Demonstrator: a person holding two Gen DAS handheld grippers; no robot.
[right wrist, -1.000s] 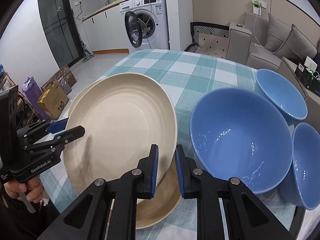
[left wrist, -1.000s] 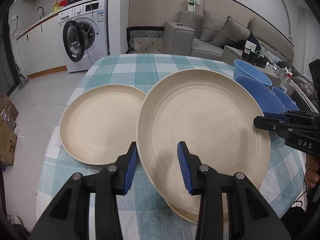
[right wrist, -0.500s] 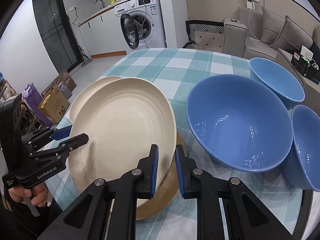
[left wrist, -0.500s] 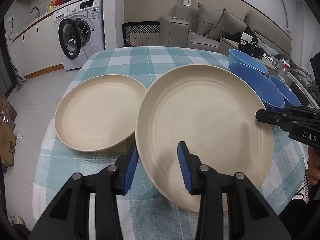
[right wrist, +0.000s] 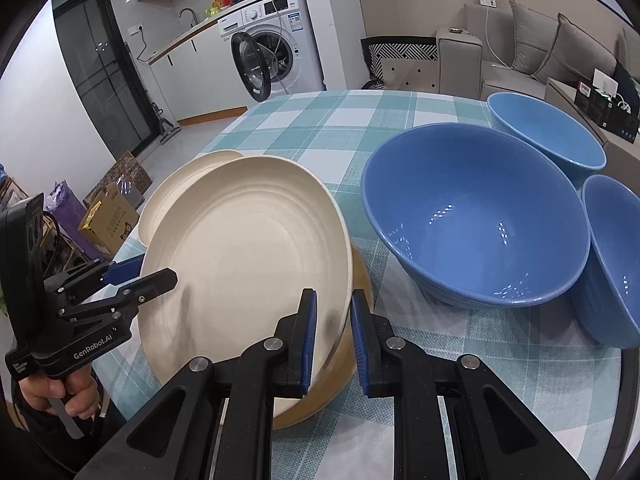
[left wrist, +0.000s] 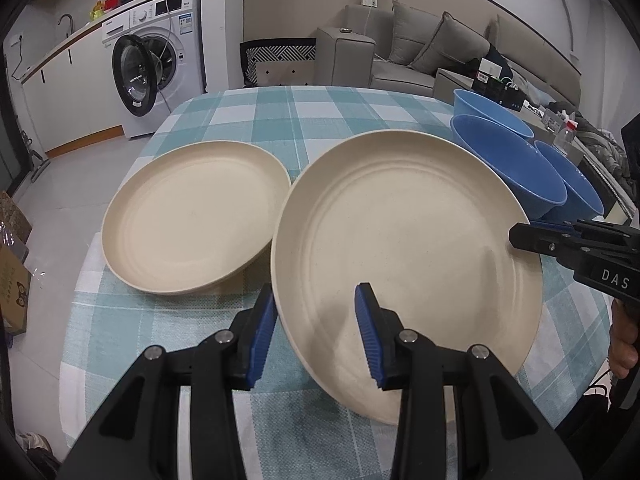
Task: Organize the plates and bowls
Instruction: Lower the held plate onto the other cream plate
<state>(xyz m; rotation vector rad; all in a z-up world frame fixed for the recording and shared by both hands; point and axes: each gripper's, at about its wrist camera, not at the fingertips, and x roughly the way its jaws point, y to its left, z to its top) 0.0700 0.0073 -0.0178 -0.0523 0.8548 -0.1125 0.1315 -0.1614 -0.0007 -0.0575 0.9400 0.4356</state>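
Note:
A cream plate [left wrist: 400,240] hangs tilted above the checked table, gripped at both sides. My left gripper [left wrist: 316,300] is shut on its left rim, one finger on top and one beneath. Across from it, my right gripper [right wrist: 332,300] is shut on the right rim. Directly under the held plate lies a second cream plate [right wrist: 356,360], mostly covered. A further cream plate [left wrist: 192,220] rests flat on the table to the left. Three blue bowls sit at the right: a big bowl [right wrist: 472,220], a far bowl [right wrist: 548,132] and a near bowl [right wrist: 616,256].
A teal checked cloth covers the table [left wrist: 320,120]. Beyond its far edge stand a washing machine [left wrist: 156,68] with its door open and a grey sofa [left wrist: 440,52]. Cardboard boxes [right wrist: 108,216] lie on the floor at the left.
The held plate has sunk a little while both grippers keep their hold. In the left wrist view the plate beneath it, visible a second ago, is now hidden.

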